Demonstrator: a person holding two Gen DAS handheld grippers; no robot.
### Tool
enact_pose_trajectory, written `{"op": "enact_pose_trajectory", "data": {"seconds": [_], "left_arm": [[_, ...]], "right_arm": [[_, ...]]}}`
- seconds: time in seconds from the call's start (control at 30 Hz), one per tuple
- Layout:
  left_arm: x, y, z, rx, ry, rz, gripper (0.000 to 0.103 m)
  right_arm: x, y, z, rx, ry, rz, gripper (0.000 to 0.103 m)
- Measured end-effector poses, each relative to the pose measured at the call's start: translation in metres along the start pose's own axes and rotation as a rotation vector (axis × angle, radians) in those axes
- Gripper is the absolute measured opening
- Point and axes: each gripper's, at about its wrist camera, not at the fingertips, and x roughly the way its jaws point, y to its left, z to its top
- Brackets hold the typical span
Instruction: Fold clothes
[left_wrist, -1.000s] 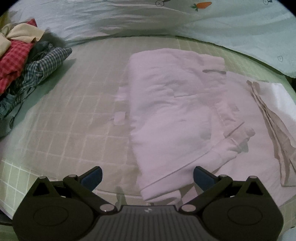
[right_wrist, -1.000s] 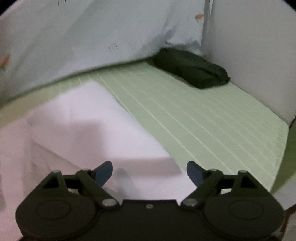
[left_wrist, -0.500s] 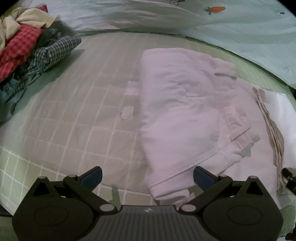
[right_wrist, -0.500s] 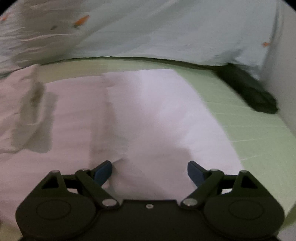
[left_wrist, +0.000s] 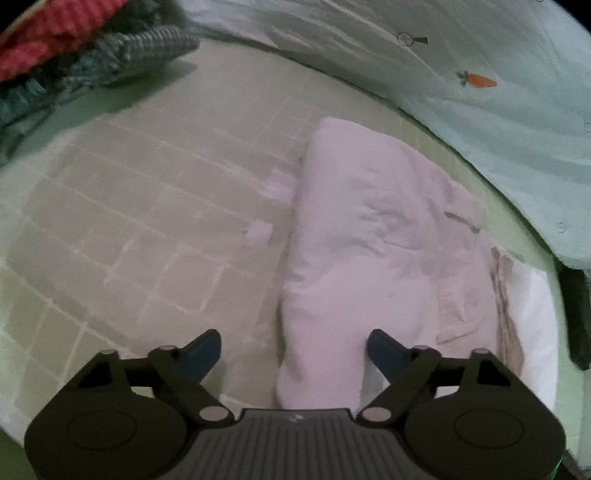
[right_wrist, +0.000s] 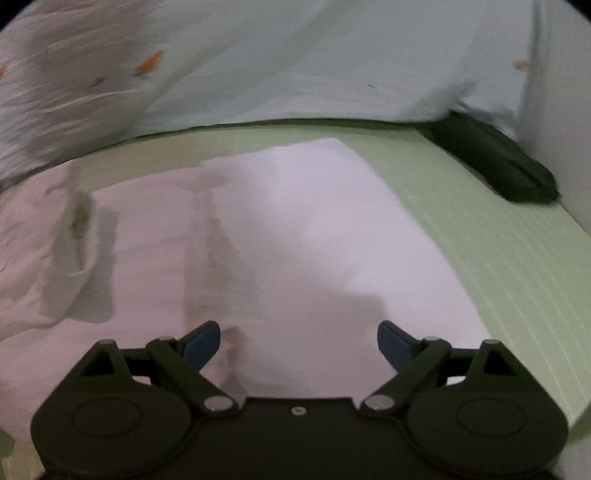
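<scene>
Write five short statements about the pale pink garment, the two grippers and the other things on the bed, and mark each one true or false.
1. The left gripper is open, holding nothing. True.
2. The right gripper is clamped on a fold of cloth. False: its jaws stand apart over the pale pink garment, with nothing pinched.
3. A heap of checked clothes lies at the far left of the bed. True.
4. The dark bundle rests on top of the pink garment. False: it lies apart, on the green sheet by the wall.
5. The light blue quilt bears a carrot print. True.
</scene>
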Motion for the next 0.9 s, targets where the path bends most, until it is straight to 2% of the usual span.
{"op": "enact_pose_trajectory", "data": {"seconds": [0.13,0.2,0.23,0.33,0.43,0.5,0.6,0.73,0.9], "left_arm": [[0.015,-0.006,0.008,0.005,0.047,-0.065,0.074],[0.022,-0.009,0.011,0.003,0.06,-0.081,0.06],[0.025,-0.011,0.012,0.003,0.066,-0.08,0.059],[0.03,-0.016,0.012,0.033,0.079,-0.063,0.046],[0.019,-0.016,0.012,0.009,0.06,-0.077,0.024],[0.008,-0.02,0.012,-0.014,0.036,-0.096,0.017],[-0.015,-0.042,0.011,0.011,-0.027,-0.121,0.013],[-0.041,-0.101,0.006,0.103,-0.103,-0.173,0.011],[-0.039,-0.197,-0.011,0.274,-0.097,-0.255,0.011]], "right_arm": [[0.003,-0.016,0.002,0.071,0.008,-0.04,0.093],[0.003,-0.024,0.004,0.092,0.006,-0.056,0.093],[0.003,-0.028,0.005,0.101,0.005,-0.065,0.093],[0.004,-0.04,0.007,0.119,0.002,-0.088,0.093],[0.002,-0.052,0.008,0.122,-0.011,-0.131,0.093],[0.003,-0.063,0.008,0.138,-0.018,-0.144,0.093],[0.005,-0.082,0.008,0.155,-0.018,-0.153,0.093],[0.01,-0.105,0.008,0.165,-0.01,-0.146,0.093],[0.012,-0.14,0.011,0.182,-0.029,-0.139,0.093]]}}
